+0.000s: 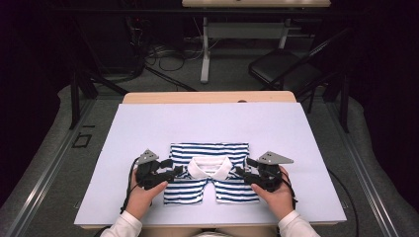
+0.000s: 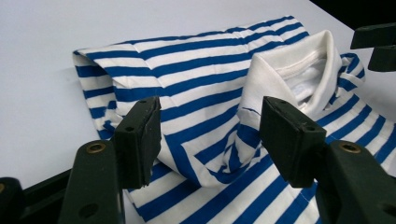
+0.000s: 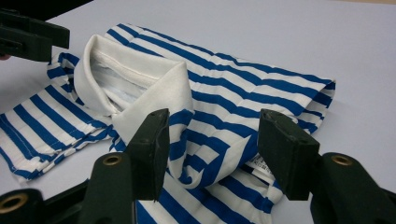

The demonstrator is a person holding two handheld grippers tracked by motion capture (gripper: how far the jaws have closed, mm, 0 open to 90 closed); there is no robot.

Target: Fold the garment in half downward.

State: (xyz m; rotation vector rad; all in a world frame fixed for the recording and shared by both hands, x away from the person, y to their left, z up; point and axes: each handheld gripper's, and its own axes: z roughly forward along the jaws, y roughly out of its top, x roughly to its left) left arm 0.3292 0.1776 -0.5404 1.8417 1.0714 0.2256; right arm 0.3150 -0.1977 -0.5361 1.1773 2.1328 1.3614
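Observation:
A blue-and-white striped polo shirt (image 1: 210,152) with a white collar (image 1: 211,168) lies folded on the white sheet (image 1: 148,128), collar toward me. My left gripper (image 1: 175,174) is at the shirt's left shoulder, and my right gripper (image 1: 243,174) at its right shoulder. In the left gripper view the jaws (image 2: 210,135) stand apart around a loose fold of the shirt (image 2: 187,70), with the pads off the cloth. The right gripper view has the jaws (image 3: 212,149) equally wide over a folded corner of the shirt (image 3: 243,79) beside the collar (image 3: 140,70). Each of these views catches the other gripper's tips at a top corner.
The white sheet covers a wooden table whose far edge (image 1: 207,97) shows behind it. Bare sheet surrounds the shirt on all sides. A black folding chair (image 1: 281,69) and another table's white legs (image 1: 205,49) stand on the floor beyond.

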